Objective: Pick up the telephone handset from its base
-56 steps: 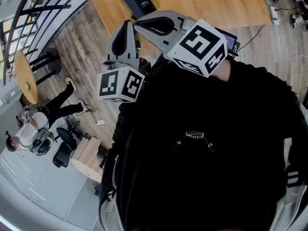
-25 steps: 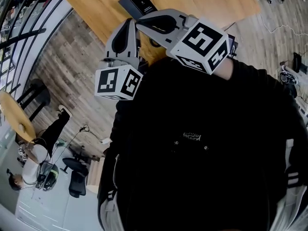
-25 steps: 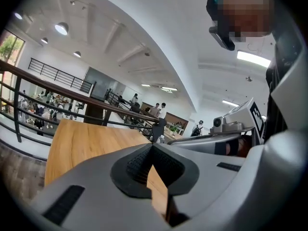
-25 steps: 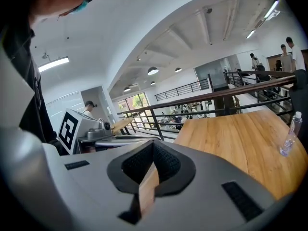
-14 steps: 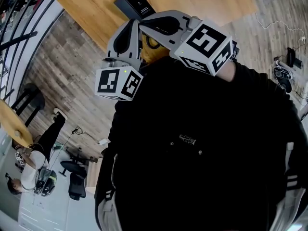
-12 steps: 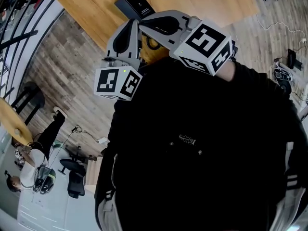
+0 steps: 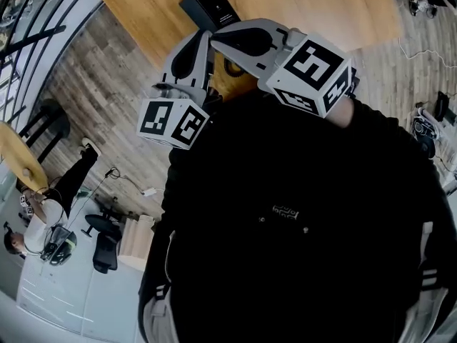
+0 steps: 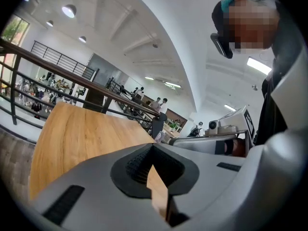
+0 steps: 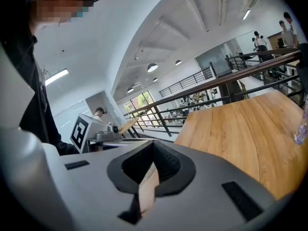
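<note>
A flat black device [image 7: 211, 6] lies on the wooden table [image 7: 307, 6] at the top of the head view; I cannot make out a handset on it. My left gripper [image 7: 200, 40] and right gripper [image 7: 220, 37] are held close to the chest over the table's near edge, tips almost together. In the left gripper view the left gripper [image 8: 153, 147] has its jaws shut with nothing between them. The right gripper [image 9: 153, 147] looks the same in its own view. A dark ring-shaped thing [image 7: 231, 67] shows under the right gripper's jaws.
The person's black top [image 7: 300, 220] fills the lower head view. Wood floor [image 7: 107, 84] runs left of the table. Railings [image 9: 231, 83] stand beyond the table's far edge. A translucent item [image 9: 301, 124] stands at the table's right. People sit and stand far off.
Both grippers have drifted slightly right in the head view, still shut and side by side. The black device now sits a little further right in the picture.
</note>
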Demonstrator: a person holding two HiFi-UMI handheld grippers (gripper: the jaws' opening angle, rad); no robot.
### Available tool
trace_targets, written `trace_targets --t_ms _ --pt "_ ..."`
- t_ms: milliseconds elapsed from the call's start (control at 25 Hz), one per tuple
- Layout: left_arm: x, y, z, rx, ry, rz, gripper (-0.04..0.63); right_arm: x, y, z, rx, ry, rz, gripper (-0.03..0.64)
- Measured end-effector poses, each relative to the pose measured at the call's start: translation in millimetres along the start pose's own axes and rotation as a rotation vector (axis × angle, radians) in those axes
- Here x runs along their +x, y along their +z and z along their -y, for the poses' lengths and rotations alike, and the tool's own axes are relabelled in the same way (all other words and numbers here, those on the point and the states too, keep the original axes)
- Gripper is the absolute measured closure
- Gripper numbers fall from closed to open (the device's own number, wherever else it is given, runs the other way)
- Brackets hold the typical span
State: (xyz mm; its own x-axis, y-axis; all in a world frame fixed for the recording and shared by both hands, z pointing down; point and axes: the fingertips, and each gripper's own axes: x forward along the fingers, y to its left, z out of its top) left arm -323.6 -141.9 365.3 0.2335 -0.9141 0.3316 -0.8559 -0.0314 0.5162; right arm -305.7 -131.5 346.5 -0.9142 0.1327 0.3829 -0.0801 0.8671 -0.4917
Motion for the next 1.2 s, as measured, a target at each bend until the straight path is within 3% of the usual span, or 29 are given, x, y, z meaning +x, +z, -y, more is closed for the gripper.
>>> trace_targets --t_ms 160,360,560,760,840,1000,1200 --pt "-1.1 -8.2 -17.0 -0.130 -0.004 0.009 0.591 -1.7 -0.2 -5.0 -0.016 0.020 0.012 0.600" --pt "1.3 -6.8 -45.7 -0.120 0.023 0.010 0.591 -6.7 2.5 -15.5 -0.045 0.073 0.021 0.600" --pt "13.1 -9.0 -61.3 -0.135 0.041 -0.039 0.591 -13.7 0.9 -13.5 -0.031 0.081 0.014 0.600" --pt "17.1 -18.8 -80.5 -0.184 0.047 -0.045 0.591 -14.6 -2.0 -17.4 -0.030 0.099 0.011 0.600" --pt "16.6 -26.8 -89.7 -0.158 0.069 -0.065 0.591 -13.7 -3.9 -17.1 -0.035 0.112 0.009 0.600" --pt "20.9 -53.2 -100.5 -0.007 0.093 -0.186 0.591 -11.1 -6.5 -12.7 -0.011 0.111 0.001 0.600" --pt "27.1 -73.4 -107.1 -0.062 0.062 -0.204 0.591 -10.4 -8.3 -13.8 -0.010 0.122 0.002 0.600"
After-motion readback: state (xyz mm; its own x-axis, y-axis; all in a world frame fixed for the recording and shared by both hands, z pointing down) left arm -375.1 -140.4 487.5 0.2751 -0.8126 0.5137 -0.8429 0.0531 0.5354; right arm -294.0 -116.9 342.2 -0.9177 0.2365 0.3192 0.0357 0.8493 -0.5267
